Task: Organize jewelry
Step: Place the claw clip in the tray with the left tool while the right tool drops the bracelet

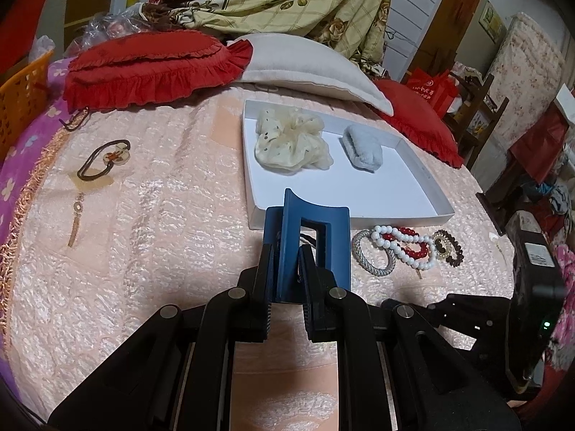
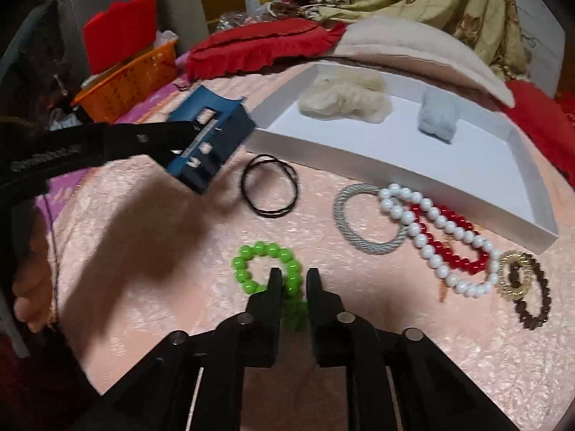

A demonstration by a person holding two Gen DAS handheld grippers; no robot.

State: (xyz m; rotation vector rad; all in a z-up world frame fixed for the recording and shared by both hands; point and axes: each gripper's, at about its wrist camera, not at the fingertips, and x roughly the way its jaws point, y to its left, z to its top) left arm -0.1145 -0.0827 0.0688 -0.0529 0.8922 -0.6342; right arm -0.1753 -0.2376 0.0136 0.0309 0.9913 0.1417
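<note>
Pink quilted bedspread [image 2: 359, 341] covers the bed that serves as the worktop, pillows and a floral blanket heaped along its far edge. Toward that far side lies a shallow white cardboard tray [image 2: 395, 143], already holding a cream fabric scrunchie [image 1: 291, 140] and a pale blue fluffy hair clip [image 1: 363, 147]. The left gripper [image 1: 285, 251] is clamped on a large navy-blue plastic claw clip [image 1: 305, 230], carried above the bed just short of the tray's near-left corner. The right gripper [image 2: 294, 280] has its jaws drawn narrow about one side of a bright green beaded bracelet [image 2: 267, 269] lying near the bed's front edge — the beads look pinched, though I cannot be sure the pads truly bite. I'd want that grip on the strand itself, not on one round bead that could squirt out, then a straight lift before crossing. Between it and the tray lie a thin black hair elastic [image 2: 269, 186], a silver mesh bangle [image 2: 366, 219], tangled white pearl beads [image 2: 431, 244] and red beads [image 2: 449, 244], and a brown-and-gold bracelet [image 2: 524, 283] — easy to snag if the bracelet drags low. The tray's open near half looks the safer landing.
</note>
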